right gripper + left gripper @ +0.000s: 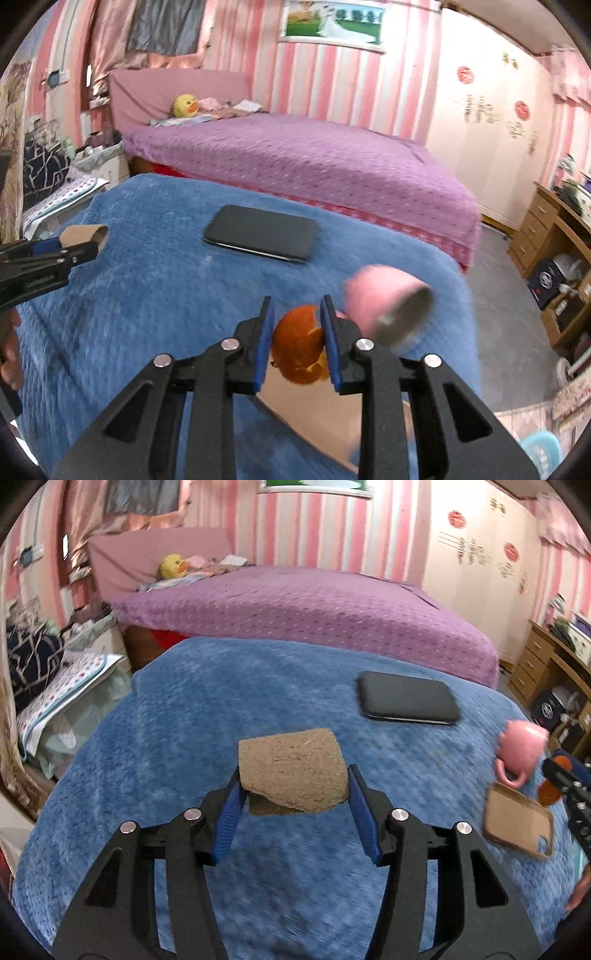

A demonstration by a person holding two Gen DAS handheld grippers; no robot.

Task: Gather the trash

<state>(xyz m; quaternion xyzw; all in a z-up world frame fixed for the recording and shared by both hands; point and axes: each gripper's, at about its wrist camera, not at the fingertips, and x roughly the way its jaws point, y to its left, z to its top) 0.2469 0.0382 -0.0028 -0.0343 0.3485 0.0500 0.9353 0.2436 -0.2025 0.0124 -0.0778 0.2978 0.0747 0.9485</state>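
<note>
My left gripper (294,775) is shut on a flattened brown cardboard tube (293,771), held above the blue blanket (177,738). In the right wrist view that tube (83,232) and the left gripper (86,245) show at the left edge. My right gripper (295,302) is shut on a piece of orange peel (299,343), lifted off the blanket (147,295). From the left wrist view the right gripper (565,775) and the peel (548,794) sit at the far right.
A pink mug (384,299) lies tipped and blurred just right of the peel. A brown phone case (317,413) lies beneath it and a black phone (262,232) farther back. Behind is a purple bed (314,166), with a wooden desk (546,229) at the right.
</note>
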